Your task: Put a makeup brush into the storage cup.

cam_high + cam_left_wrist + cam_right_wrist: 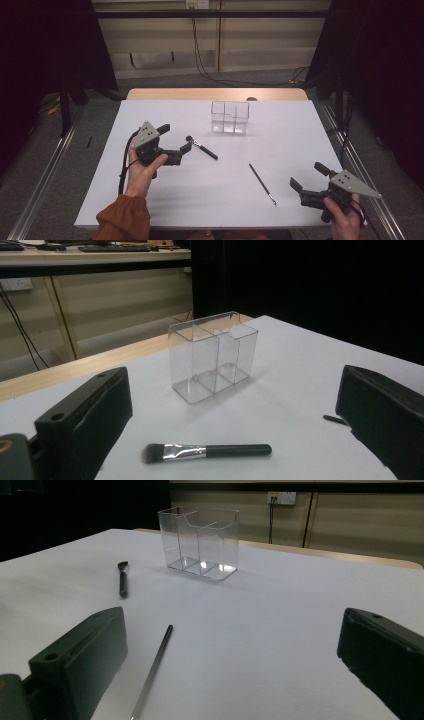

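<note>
Nearest the high camera: a rust-orange sleeve (pixel 122 217) at the near left edge, hand wrapped round the left gripper (pixel 176 138). Jaws spread wide, nothing between them, hovering over the left part of the white table (pixel 280 150). Just right of its tips, a short makeup brush (pixel 202 147) flat on the table, bristle head toward the far left, black handle running near and right. In the left gripper view, the same makeup brush (pixel 207 451) crosswise between the two black jaws, bristles left, silver ferrule in the middle, touched by neither jaw.

At the near right corner, the right gripper (pixel 309 178), held in the other hand, jaws likewise wide apart and empty, pointing toward the far left. A little left of it, a thin dark brush (pixel 262 183) lying flat, slanting from far left to near right, well apart from the makeup brush. In the right gripper view, this thin dark brush (pixel 152 670) just inside the left jaw, not gripped.

Farther back, near the middle of the table, a clear acrylic organizer (pixel 229 117) standing upright, split into compartments, all empty. Both brushes outside it, on the near side. Beyond the table's far edge, a strip of bare wood, then floor with black cables (pixel 210 72).
</note>
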Available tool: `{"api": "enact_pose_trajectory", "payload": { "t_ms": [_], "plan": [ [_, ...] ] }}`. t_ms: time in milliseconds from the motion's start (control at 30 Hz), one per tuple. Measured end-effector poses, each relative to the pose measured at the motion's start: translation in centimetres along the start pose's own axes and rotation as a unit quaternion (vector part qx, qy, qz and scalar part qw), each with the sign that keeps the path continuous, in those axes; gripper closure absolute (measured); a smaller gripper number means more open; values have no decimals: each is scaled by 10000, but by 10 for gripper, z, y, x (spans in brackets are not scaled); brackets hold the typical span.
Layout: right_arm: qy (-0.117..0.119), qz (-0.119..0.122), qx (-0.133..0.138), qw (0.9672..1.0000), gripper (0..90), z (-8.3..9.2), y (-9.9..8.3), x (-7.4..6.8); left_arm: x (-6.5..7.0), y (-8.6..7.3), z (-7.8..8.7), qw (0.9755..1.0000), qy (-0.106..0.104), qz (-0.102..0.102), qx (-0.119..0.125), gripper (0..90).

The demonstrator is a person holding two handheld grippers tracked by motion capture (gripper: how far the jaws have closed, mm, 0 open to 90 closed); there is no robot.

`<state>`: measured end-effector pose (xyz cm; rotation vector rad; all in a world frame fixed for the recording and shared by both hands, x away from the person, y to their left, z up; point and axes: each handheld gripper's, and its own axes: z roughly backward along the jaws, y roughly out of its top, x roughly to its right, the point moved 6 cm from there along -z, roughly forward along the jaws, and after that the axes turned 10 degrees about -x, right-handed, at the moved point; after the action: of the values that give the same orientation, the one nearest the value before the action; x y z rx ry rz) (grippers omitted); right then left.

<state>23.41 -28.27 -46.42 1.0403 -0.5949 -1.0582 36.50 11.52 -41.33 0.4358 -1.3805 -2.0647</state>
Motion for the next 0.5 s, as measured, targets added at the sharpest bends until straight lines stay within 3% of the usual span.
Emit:
{"api": "enact_pose_trajectory", "payload": {
  "t_ms": [233,500],
  "plan": [
    [6,10,-10,10000,0,0,-1,0,-3,2,-6,10000,37,-62,-34,15],
    [18,47,-25,10000,0,1,-1,0,-5,-4,-31,9993,-190,-110,-308,15]
  ]
}}
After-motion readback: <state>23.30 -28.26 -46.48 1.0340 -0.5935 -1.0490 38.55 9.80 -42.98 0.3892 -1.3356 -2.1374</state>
